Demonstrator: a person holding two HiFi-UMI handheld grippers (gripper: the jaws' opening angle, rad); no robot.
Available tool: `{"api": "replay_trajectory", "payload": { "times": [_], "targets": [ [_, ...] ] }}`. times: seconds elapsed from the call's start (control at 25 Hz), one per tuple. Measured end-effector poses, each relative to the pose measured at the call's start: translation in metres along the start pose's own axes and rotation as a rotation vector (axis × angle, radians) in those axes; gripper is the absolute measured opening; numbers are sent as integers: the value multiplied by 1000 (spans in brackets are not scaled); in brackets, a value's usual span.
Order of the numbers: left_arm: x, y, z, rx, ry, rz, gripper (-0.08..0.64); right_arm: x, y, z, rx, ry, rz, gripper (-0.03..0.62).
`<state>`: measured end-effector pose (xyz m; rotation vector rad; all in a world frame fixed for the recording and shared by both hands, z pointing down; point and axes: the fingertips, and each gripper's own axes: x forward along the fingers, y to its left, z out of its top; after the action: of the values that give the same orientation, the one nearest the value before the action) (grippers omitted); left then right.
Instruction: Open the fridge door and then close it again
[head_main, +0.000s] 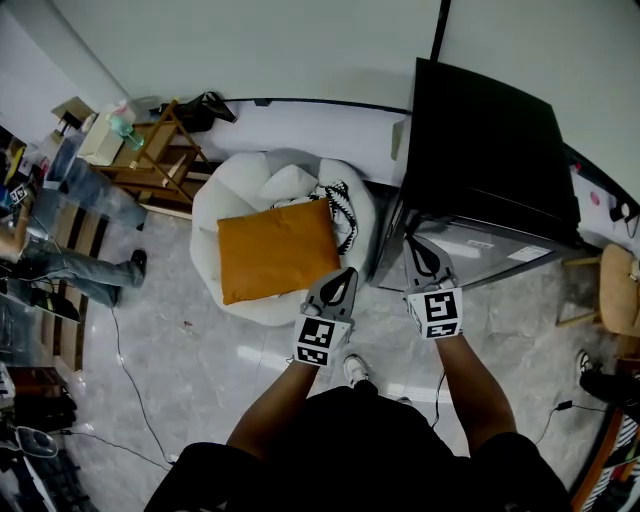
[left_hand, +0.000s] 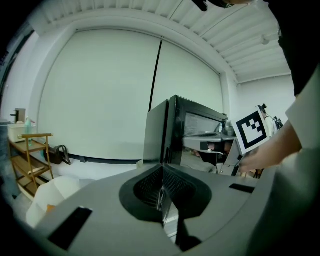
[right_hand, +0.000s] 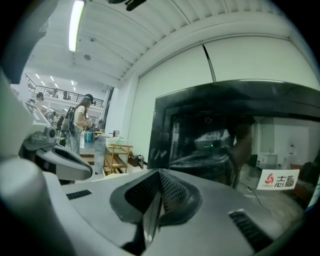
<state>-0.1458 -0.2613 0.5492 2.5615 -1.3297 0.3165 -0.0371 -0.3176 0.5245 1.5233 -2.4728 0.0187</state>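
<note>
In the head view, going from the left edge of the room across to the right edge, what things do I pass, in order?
person in jeans → wooden rack → white beanbag → black fridge → wooden stool

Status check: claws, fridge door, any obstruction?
Left claw shut, empty. Right claw shut, empty, near fridge front. Door looks closed. White beanbag beside fridge, clear of door.

The fridge (head_main: 490, 150) blocks 1 o'clock, the beanbag (head_main: 240, 200) 11 o'clock; narrow floor (head_main: 385, 300) between them lies open at 12.
</note>
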Motion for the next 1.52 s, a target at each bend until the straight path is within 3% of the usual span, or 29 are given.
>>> {"api": "replay_trajectory", "payload": {
  "times": [0.28,0.72,1.12,1.52],
  "targets": [
    [3,1,2,6,0,-1,21,6,-8,0,-65,17,-8,11],
    [-4,-11,14,9,-24,7,21,0,0,-3,3,15,24,11],
    [-18,-32,28,-20,-52,45,21,-57,27,6,-26,-10,100,11],
    [-44,-91,34,-18,-81,54,21,-137,24,3,20,-30,87,11]
  ]
}}
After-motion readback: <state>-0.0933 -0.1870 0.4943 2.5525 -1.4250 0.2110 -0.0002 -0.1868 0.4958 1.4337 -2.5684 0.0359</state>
